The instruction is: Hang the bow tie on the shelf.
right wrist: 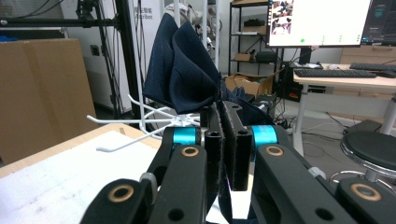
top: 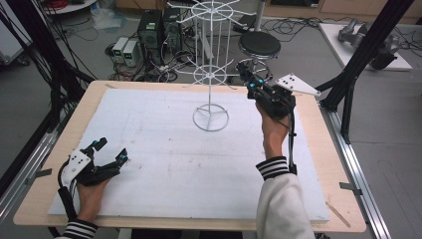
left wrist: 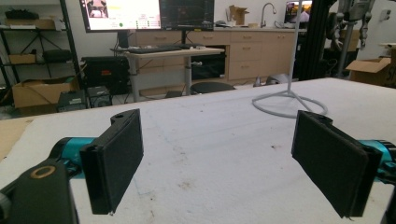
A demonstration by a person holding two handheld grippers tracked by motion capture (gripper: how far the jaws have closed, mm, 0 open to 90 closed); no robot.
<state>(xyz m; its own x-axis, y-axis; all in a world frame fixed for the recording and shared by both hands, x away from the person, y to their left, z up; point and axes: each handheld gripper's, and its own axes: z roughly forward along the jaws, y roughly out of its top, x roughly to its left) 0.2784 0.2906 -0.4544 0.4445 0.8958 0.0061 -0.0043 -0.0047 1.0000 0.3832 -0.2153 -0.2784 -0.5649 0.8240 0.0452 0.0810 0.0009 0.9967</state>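
My high view looks forward and down from above my side of the worktop (top: 164, 164), far enough off to take in the whole white board and the floor beyond it. My left gripper view sits low, just above the board, facing level across it; the white wire rack (left wrist: 290, 100) stands well ahead of it there, and the high view has the same rack (top: 211, 74) near the far edge. My right gripper view rides raised beside that rack (right wrist: 154, 122), very near it, facing level toward the room's desks and a monitor (right wrist: 317, 22).
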